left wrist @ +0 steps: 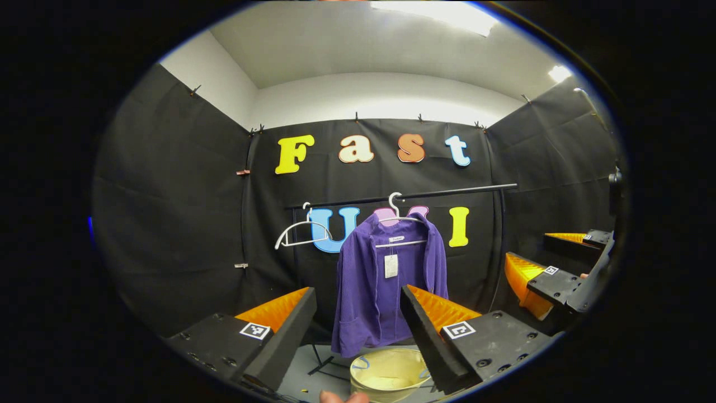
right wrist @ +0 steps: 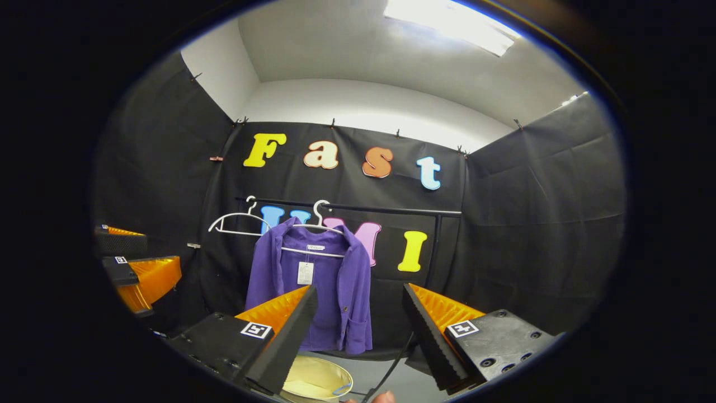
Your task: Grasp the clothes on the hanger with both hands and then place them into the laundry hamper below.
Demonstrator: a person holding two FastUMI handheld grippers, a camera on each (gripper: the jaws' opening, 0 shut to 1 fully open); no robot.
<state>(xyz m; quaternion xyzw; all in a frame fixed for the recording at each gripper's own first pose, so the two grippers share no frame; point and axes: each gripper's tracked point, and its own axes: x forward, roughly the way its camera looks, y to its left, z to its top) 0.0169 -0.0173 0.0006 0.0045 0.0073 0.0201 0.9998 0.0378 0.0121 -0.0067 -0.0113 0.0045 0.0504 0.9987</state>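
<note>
- Currently I am holding my left gripper [left wrist: 358, 336] and right gripper [right wrist: 358, 336] with fingers spread apart, gripping nothing.
- Purple shirt [left wrist: 386, 285] is hanging on a white hanger [left wrist: 398, 215] from the rail [left wrist: 447, 193], directly above the yellow hamper [left wrist: 389, 372]; its tags are too small to read.

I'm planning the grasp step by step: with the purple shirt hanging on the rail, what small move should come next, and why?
Probably bring both grippers forward toward the purple shirt. The left gripper and right gripper have open jaws, well short of the fabric, touching nothing. The shirt hangs on its white hanger above the laundry hamper, so closing the gap precedes any grasp.
</note>
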